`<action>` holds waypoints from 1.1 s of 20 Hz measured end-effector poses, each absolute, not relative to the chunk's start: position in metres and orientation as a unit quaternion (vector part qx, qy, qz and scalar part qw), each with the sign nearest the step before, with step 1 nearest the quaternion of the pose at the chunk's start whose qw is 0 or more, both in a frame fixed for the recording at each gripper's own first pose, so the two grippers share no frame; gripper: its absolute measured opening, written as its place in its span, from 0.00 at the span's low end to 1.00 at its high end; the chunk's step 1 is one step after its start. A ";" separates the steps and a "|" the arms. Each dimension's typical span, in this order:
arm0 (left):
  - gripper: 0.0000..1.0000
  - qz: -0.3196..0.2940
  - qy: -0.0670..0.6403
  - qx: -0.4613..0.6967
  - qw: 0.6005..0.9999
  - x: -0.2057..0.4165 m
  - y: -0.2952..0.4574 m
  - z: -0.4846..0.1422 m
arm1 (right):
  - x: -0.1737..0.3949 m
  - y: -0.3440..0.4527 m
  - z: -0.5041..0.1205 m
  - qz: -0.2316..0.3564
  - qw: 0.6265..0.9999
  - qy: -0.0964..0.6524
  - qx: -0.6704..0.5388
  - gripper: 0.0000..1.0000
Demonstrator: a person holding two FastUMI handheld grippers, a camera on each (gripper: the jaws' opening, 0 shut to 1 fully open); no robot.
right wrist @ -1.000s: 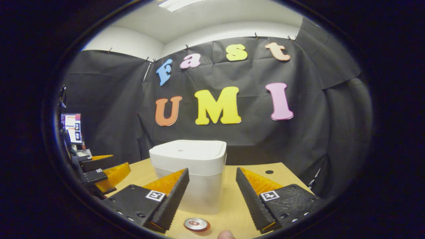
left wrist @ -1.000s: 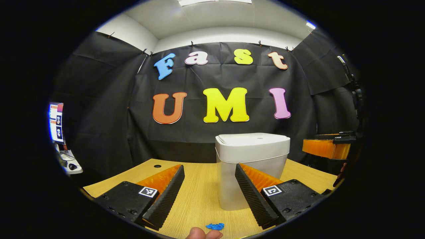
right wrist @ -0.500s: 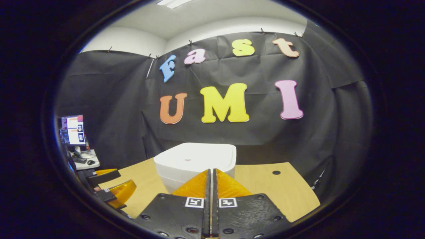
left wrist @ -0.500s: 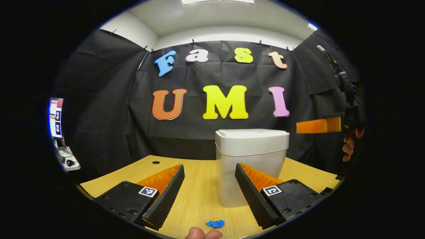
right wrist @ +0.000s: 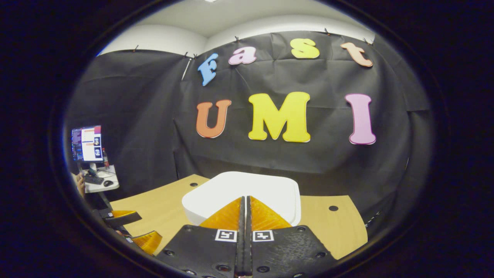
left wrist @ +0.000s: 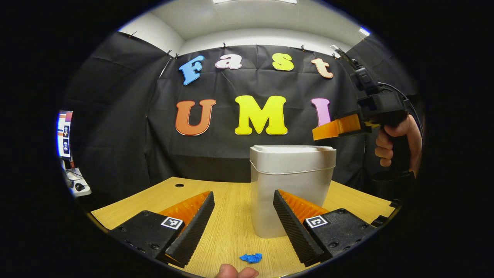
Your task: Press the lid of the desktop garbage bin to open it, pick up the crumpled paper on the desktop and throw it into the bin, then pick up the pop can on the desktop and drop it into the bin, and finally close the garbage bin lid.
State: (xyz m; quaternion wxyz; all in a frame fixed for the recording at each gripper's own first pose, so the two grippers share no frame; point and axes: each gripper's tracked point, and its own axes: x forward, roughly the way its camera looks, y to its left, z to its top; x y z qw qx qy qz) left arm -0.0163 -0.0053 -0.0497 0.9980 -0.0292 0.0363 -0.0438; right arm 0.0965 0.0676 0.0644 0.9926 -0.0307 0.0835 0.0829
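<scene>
Left gripper view. The left gripper (left wrist: pixel 243 222) sits low over the desktop (left wrist: pixel 231 216), its two fingers spread well apart with nothing between them. The garbage bin (left wrist: pixel 292 185) stands at about 1 o'clock from that gap, just beyond the fingertip on that side. Its lid (left wrist: pixel 292 148) lies flat and closed. A small crumpled paper (left wrist: pixel 251 258) lies on the wood at 6 o'clock, near the bottom edge and between the two fingers' bases, untouched. A fingertip of the holding hand (left wrist: pixel 236 272) shows just below it. At 2 o'clock, above and beyond the bin's far corner, the right gripper (left wrist: pixel 335 128) is raised in the air, held by a hand (left wrist: pixel 393 143). From here its fingers read as one closed wedge pointing toward the bin top.

Right gripper view. The right gripper (right wrist: pixel 245 210) has its fingers pressed together, nothing clamped. It looks down over the lid (right wrist: pixel 247 191), which lies at 12 o'clock directly past the fingertips. Whether the tips touch the lid cannot be told. The left gripper (right wrist: pixel 127 227) shows at 8 o'clock, low beside the desk.

Progress, as a judgement: the first step is in hand, the press on the lid not yet done. Paper, pop can and closing the lid all remain.
</scene>
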 end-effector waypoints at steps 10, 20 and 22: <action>0.99 -0.055 0.059 -0.038 0.996 -0.005 -0.011 -0.073 | 0.103 0.068 0.043 0.121 0.981 0.148 0.004 0.01; 0.99 -0.037 0.078 -0.073 0.994 0.004 0.004 -0.092 | 0.094 0.031 0.113 0.070 0.995 0.037 0.057 0.79; 0.99 -0.037 0.082 -0.074 0.993 0.005 0.004 -0.094 | 0.089 0.031 0.120 0.074 0.995 0.023 0.062 0.95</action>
